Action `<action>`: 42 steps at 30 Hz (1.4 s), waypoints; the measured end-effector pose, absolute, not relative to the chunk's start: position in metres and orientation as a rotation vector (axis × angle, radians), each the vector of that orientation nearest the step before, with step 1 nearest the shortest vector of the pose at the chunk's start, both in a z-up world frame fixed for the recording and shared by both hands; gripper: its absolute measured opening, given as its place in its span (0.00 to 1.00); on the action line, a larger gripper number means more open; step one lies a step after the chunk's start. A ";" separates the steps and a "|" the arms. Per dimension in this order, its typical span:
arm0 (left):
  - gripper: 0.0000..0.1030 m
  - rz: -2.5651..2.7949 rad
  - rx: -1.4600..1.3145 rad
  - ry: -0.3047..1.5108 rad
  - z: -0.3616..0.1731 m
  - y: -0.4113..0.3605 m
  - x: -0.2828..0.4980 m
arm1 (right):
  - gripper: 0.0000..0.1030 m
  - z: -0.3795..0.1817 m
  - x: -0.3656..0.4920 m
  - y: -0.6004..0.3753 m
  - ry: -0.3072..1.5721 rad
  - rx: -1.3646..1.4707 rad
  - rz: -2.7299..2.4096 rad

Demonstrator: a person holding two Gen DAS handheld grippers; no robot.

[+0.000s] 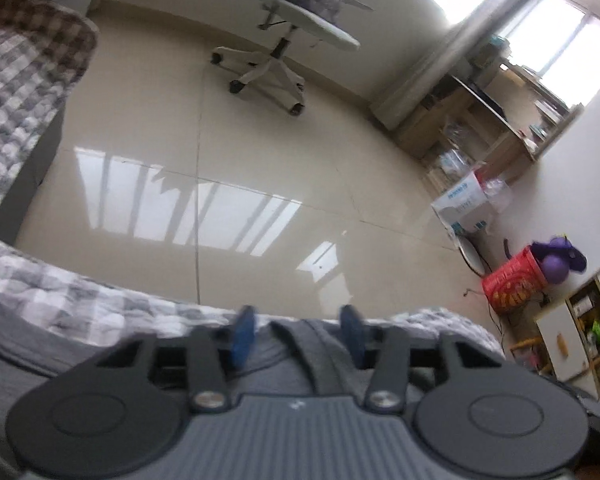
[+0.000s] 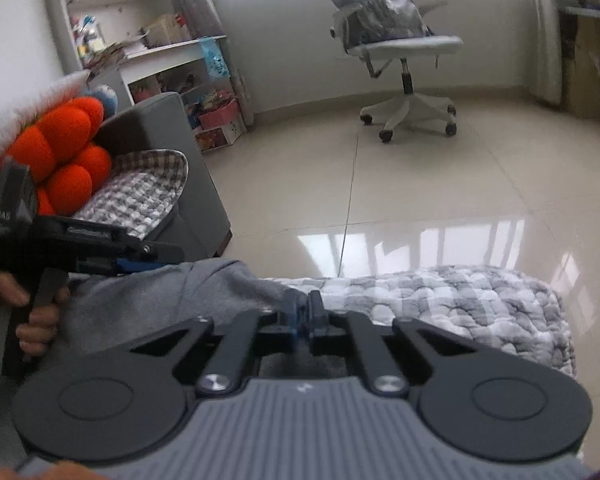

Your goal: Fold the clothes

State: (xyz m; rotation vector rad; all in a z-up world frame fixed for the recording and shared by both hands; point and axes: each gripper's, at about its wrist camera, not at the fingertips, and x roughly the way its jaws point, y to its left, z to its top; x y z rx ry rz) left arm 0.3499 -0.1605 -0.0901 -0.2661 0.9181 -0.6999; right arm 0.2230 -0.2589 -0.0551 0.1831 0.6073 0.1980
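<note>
A grey garment [image 2: 160,300] lies on a grey-and-white checked quilt [image 2: 460,300] at the bed's edge. In the right wrist view my right gripper [image 2: 305,308] has its blue pads together, pinching the garment's pointed right edge. My left gripper [image 1: 298,332] stands over the garment's other end with its blue fingers [image 1: 244,334] apart. A grey fold [image 1: 300,344] lies between them, and neither pad presses on it. The left gripper [image 2: 160,260] also shows side-on at the left of the right wrist view, held by a hand [image 2: 32,312], low over the cloth.
Shiny tiled floor [image 1: 260,152] lies beyond the bed edge. A white office chair [image 2: 408,64] with a bag on its seat stands by the far wall. A grey armchair [image 2: 168,168] with an orange plush is at the left. Shelves, boxes and a red basket [image 1: 512,284] line the walls.
</note>
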 end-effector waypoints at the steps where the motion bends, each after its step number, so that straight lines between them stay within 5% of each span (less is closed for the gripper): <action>1: 0.02 -0.719 -0.241 0.919 -0.091 -0.164 0.345 | 0.03 -0.053 0.220 -0.256 0.591 0.161 0.184; 9: 0.06 -0.618 -0.106 0.851 -0.083 -0.184 0.331 | 0.03 -0.059 0.226 -0.267 0.605 0.178 0.075; 13: 0.31 -0.605 -0.131 0.761 -0.070 -0.181 0.316 | 0.27 -0.053 0.210 -0.287 0.582 0.253 0.058; 14: 0.36 -0.605 -0.136 0.729 -0.066 -0.179 0.310 | 0.47 -0.051 0.204 -0.294 0.572 0.279 0.051; 15: 0.37 -0.610 -0.141 0.707 -0.063 -0.177 0.306 | 0.56 -0.049 0.198 -0.301 0.554 0.299 0.041; 24: 0.39 -0.700 -0.107 0.575 -0.041 -0.191 0.255 | 0.53 -0.053 0.174 -0.324 0.585 0.337 0.013; 28: 0.39 -0.759 -0.078 0.578 -0.045 -0.207 0.242 | 0.22 -0.063 0.172 -0.308 0.605 0.240 0.008; 29: 0.39 -0.762 -0.060 0.579 -0.048 -0.211 0.241 | 0.06 -0.062 0.169 -0.306 0.598 0.211 0.009; 39: 0.41 -0.747 -0.006 0.624 -0.058 -0.223 0.242 | 0.12 -0.065 0.170 -0.315 0.602 0.216 -0.052; 42: 0.49 -0.751 -0.026 0.623 -0.056 -0.219 0.234 | 0.45 -0.061 0.162 -0.316 0.594 0.278 -0.048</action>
